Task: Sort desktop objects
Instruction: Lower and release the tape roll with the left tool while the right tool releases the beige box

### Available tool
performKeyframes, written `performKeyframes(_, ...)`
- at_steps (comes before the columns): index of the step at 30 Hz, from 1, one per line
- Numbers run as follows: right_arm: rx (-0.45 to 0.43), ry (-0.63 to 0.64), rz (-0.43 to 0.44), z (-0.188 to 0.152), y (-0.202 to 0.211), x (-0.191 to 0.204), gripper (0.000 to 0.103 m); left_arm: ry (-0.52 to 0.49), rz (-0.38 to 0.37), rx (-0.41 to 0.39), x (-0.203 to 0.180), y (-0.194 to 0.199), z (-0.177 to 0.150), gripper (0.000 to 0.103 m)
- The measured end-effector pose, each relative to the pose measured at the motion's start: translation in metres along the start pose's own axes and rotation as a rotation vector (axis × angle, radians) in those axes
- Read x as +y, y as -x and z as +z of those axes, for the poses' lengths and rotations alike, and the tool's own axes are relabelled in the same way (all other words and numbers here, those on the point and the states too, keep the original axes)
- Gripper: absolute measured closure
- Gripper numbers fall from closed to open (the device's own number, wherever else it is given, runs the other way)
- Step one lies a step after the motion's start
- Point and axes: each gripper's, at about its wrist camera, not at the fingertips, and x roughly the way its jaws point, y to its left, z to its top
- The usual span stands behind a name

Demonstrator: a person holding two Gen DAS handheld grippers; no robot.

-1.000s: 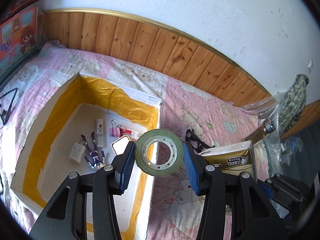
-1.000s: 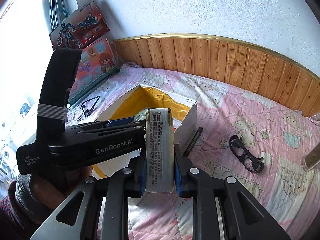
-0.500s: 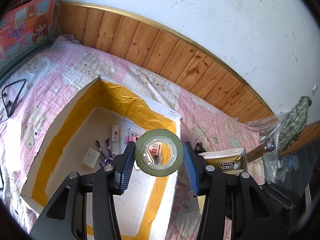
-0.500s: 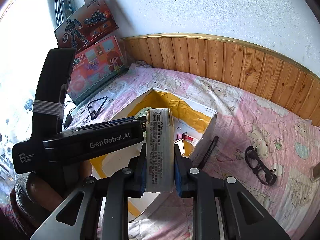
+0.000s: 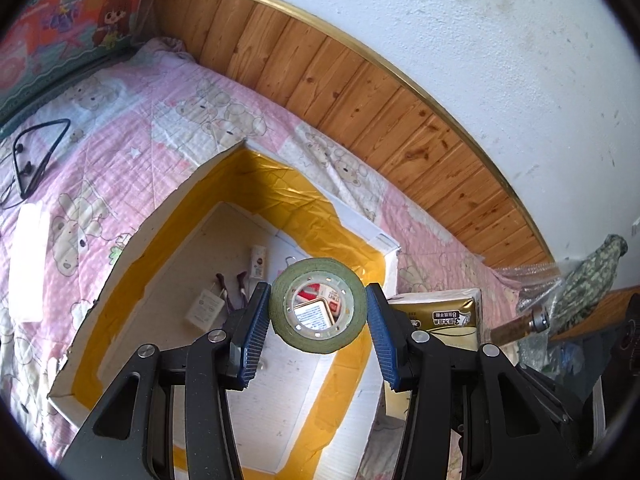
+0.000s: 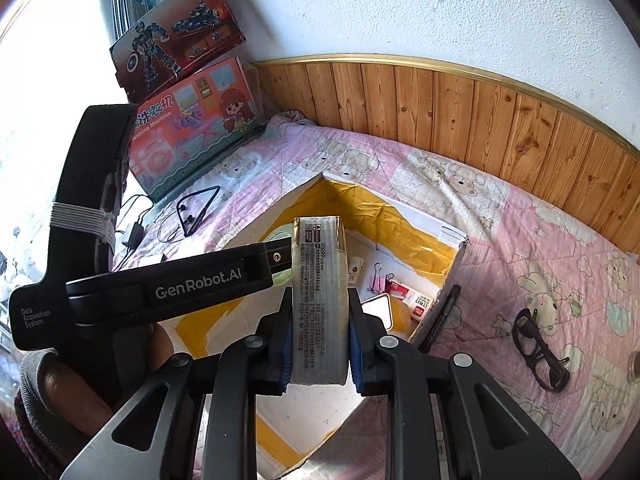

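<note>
Transport is the step in hand, as I read it — both loads hang over the white box [image 5: 372, 236] with yellow-taped inner walls, which sits on the pink quilt [image 6: 520, 240] with small items already inside. My right gripper [image 6: 318, 344] clamps the gold tissue pack [image 6: 318, 300] narrowly; my left gripper [image 5: 316, 326] stands wide, pads pinching the green tape roll [image 5: 318, 306], edge-on, with a pale core. Next I'd lower each and release — gently, clear of the box's near wall.

Both wrist views look steeply down, close above the shared open box [image 5: 168, 216]
</note>
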Motion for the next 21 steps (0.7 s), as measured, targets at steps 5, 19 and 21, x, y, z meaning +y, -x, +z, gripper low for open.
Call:
performKeyframes(5,0.022,0.009,-0.004,0.006,-0.018,0.002,0.080,0.053,0.021,-0.010,0.016,0.002,0.006,0.054)
performKeyframes(19,0.120,0.002,-0.025,0.023,-0.069,-0.004,0.080,0.237,0.012,0.092,0.058,-0.023,0.005,0.054)
performKeyframes(21,0.144,0.006,-0.021,0.024,-0.077,-0.003,0.079,0.248,0.019,0.106,0.060,-0.027,0.003,0.054)
